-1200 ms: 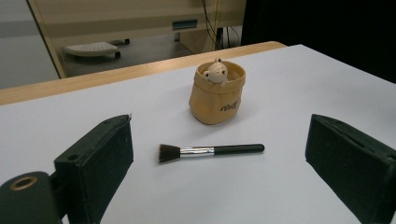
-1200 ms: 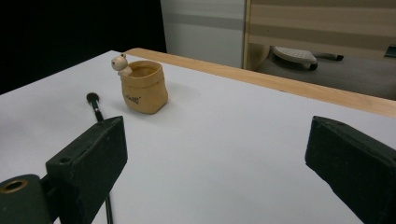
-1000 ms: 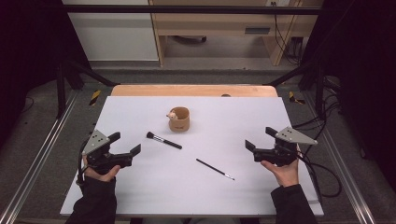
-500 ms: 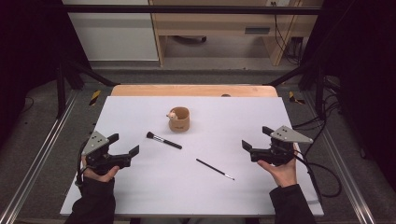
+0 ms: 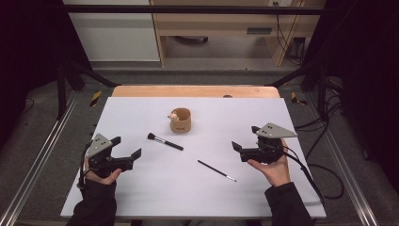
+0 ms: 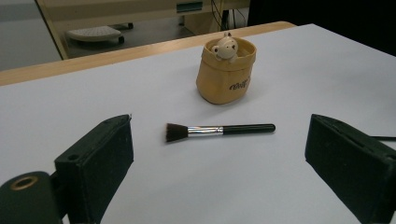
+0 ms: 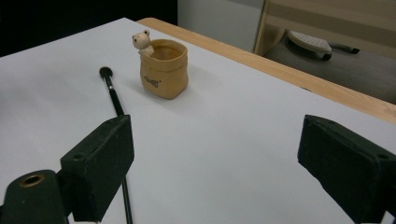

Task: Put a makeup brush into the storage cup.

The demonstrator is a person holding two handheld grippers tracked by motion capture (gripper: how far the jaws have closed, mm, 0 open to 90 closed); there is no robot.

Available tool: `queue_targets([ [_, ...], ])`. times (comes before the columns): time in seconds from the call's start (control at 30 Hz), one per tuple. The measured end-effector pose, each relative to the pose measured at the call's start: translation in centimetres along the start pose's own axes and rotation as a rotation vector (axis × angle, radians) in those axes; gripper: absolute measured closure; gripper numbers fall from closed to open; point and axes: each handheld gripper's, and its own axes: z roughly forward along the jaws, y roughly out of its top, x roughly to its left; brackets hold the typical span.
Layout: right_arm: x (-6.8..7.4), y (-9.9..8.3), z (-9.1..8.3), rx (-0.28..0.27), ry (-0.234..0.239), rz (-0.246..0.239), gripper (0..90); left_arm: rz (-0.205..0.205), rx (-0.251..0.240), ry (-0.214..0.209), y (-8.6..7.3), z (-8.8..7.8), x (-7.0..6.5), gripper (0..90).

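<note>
Lab recording bay. White table (image 5: 141, 197) boxed in by metal rails (image 5: 28, 181), black curtains at 3 and 9 o'clock, cables (image 5: 324, 181) on grey floor at 4, bare wooden bench (image 5: 216, 21) at 12.

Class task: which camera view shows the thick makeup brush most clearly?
The left gripper view: the thick makeup brush lies side-on, bristles, ferrule and handle distinct. The high view shows it small; the right gripper view shows it foreshortened, end-on.
</note>
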Motion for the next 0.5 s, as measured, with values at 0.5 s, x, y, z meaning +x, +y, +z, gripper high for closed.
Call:
queue_targets([
  [0.5, 1.8, 0.0, 2.4, 0.086, 0.033, -0.05, 15.0, 0.0, 0.01, 0.001, -0.3, 0.1, 0.0, 7.0],
])
